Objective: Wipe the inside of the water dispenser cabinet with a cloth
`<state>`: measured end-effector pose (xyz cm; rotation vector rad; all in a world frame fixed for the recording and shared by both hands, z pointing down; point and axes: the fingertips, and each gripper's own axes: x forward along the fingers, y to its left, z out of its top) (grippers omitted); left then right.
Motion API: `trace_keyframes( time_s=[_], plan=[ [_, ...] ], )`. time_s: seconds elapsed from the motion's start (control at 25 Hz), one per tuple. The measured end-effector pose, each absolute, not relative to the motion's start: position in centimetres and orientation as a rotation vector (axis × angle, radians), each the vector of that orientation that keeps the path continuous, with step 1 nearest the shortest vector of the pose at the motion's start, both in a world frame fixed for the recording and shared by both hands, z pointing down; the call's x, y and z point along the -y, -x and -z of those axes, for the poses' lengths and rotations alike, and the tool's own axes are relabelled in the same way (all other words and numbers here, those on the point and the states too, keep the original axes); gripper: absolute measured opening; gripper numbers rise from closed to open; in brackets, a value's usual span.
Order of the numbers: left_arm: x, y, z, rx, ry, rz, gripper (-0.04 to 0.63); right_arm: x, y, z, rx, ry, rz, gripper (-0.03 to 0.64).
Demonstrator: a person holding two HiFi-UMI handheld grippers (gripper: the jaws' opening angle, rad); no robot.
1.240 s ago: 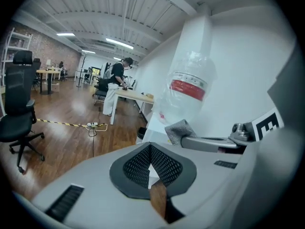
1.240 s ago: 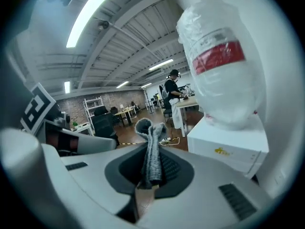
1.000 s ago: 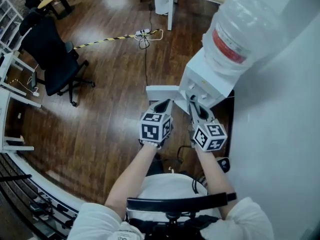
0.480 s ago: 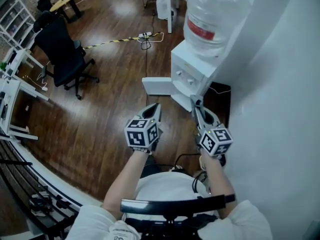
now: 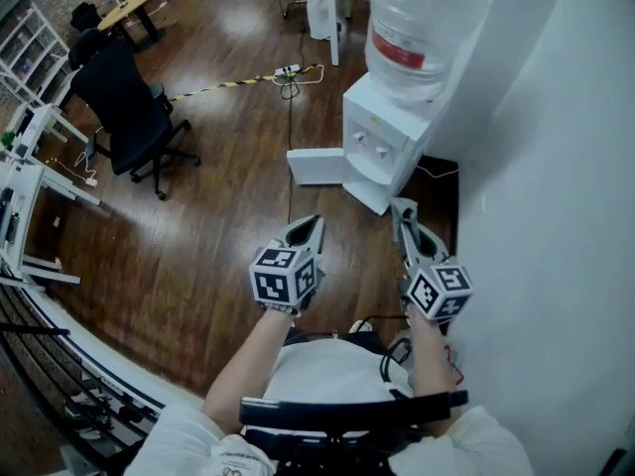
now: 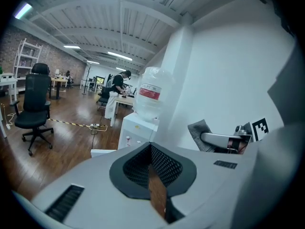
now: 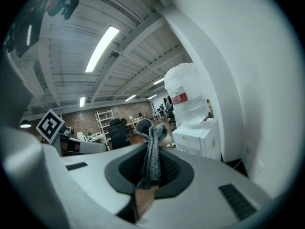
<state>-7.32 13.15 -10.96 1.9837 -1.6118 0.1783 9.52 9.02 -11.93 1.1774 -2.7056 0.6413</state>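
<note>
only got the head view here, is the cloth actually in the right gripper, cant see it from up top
Observer: Yes. In the right gripper view, the right gripper has its jaws shut on a folded grey cloth, which sticks out past the tips.
Operator: ok and the left one, anything in it
Observer: No. The left gripper view shows the left gripper with its jaws together and nothing between them.
</note>
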Motion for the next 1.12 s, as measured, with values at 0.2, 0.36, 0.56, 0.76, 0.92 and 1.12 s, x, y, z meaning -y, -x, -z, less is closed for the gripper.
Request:
trace_keyframes(
  time_s=[0.2, 0.36, 0.56, 0.76, 0.92, 1.12],
  plan=[
    [-14.6, 9.4, 10.4, 1.559, -1.996, -0.156, -0.006, -11.7, -6.7, 11.9, 2.682, -1.195, -0.658, 0.037],
    [-14.9, 10.6, 10.2, 1.534, -2.008, -0.143, -0.006, -12.8, -5.1, 11.9, 2.666, -1.214, -0.650, 0.035],
    [-15.6, 11.9, 10.8, 1.514, -2.027, -0.136, -0.006, -13.7, -3.3, 12.1, 2.639, -1.218, -0.660, 0.035],
    [-16.1, 13.4, 10.5, 1.520, -2.015, -0.115, -0.006, -14.0, -1.5, 11.9, 2.636, -1.194, -0.649, 0.035],
    [-16.0, 13.7, 9.9, 1.539, -2.001, -0.101, -0.006, -13.7, -0.8, 11.3, 2.647, -1.157, -0.641, 0.035],
    [-15.6, 14.4, 9.3, 1.562, -1.983, -0.085, -0.006, -13.1, 0.0, 10.7, 2.652, -1.120, -0.627, 0.035]
  ],
)
